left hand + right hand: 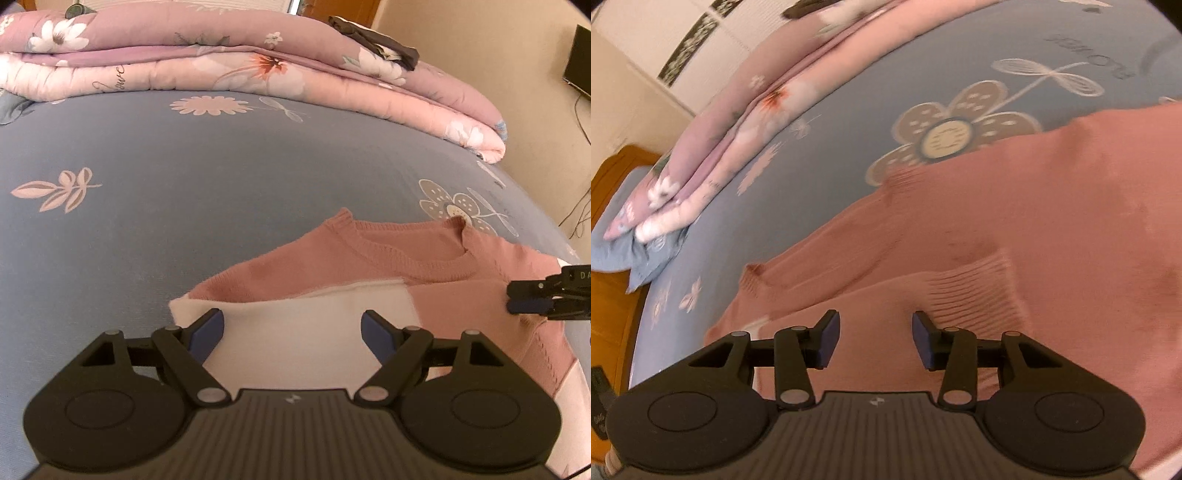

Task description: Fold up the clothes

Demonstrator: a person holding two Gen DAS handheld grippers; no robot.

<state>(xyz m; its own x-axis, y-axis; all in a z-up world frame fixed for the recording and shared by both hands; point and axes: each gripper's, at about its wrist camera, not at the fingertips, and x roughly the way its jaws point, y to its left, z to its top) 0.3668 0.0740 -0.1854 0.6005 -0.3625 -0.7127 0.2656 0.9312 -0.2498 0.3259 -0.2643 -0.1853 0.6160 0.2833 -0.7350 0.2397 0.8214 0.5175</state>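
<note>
Both grippers, left (292,332) and right (875,338), are hovering jaws spread, empty, over pink-and-white sweater (388,258) lying on blue floral bedsheet (184,166).

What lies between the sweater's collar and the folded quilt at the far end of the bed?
Only bare blue bedsheet with printed flowers; nothing rests between the sweater and the quilt, seen in the left wrist view.

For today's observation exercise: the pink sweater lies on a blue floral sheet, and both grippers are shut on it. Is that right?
Not quite. The sweater does lie on the blue floral sheet, but both grippers are open: the left gripper in the left wrist view, the right gripper in the right wrist view, holding nothing.
</note>
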